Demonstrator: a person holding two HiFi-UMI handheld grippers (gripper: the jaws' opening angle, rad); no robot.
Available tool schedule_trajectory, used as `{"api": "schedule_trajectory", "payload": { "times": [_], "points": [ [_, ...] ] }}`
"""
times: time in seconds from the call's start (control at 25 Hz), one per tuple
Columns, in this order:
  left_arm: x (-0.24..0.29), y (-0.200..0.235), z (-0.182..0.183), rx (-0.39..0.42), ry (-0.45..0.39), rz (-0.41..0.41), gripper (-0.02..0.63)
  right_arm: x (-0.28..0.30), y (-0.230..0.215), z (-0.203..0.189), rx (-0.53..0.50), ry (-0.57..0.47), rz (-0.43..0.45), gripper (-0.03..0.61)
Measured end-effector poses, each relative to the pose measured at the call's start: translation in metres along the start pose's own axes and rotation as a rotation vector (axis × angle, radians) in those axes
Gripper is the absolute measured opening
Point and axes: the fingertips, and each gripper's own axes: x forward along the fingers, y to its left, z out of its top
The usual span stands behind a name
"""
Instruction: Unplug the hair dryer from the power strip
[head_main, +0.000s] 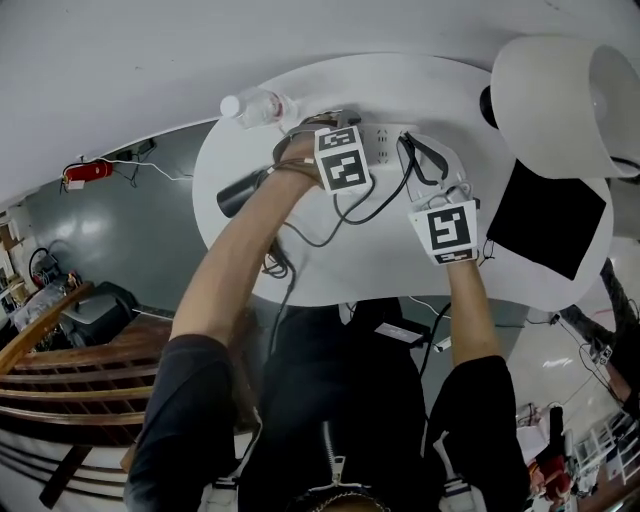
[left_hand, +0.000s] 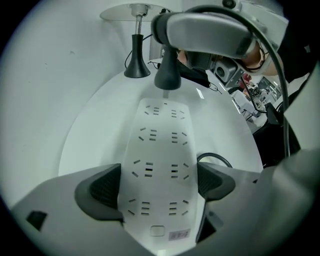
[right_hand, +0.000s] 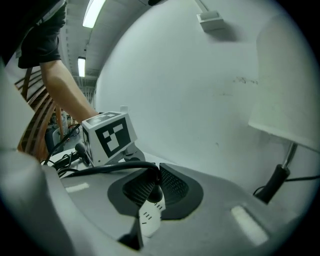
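Your left gripper (left_hand: 159, 182) straddles the near end of the white power strip (left_hand: 159, 145) at the bottom centre of its view. Both pads press against the strip's long sides and pin it to the round white table (head_main: 380, 268).

Your right gripper (right_hand: 150, 189) has its jaws nearly closed on the hair dryer's plug (right_hand: 150, 217). The black boot sits between the pads and the white body sticks out below them. The black cord (right_hand: 100, 170) runs off to the left of that view.

In the left gripper view the plug hangs at upper centre, above the far end of the strip and seemingly clear of it. Every socket that shows looks empty, so I judge the unplugging itself done. What is left for you is small: set the plug down on the table away from the strip, then let go with both grippers.

The hair dryer (head_main: 243, 193) lies at the table's left edge in the head view.
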Motion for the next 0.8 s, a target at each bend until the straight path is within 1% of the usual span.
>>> {"api": "schedule_trajectory", "payload": {
  "times": [0.24,0.32,0.4,0.6,0.8],
  "points": [
    [-0.003,0.001,-0.003,0.016,-0.024,0.05,0.441,-0.01,0.005,-0.02,0.074,0.053,-0.028,0.029],
    [-0.005,-0.002,-0.006,0.027,-0.026,0.07,0.44,-0.014,0.009,-0.028,0.086,0.069,-0.024,0.031],
    [-0.01,-0.004,-0.004,0.035,-0.044,0.091,0.44,-0.018,0.013,-0.033,0.091,0.078,-0.019,0.029],
    [-0.03,-0.009,0.009,-0.002,-0.113,0.141,0.439,-0.026,0.018,-0.029,0.102,0.063,-0.016,0.029],
    [-0.051,-0.023,0.011,-0.056,-0.18,0.199,0.437,-0.038,0.028,-0.019,0.096,0.039,-0.021,0.029]
  ]
}}
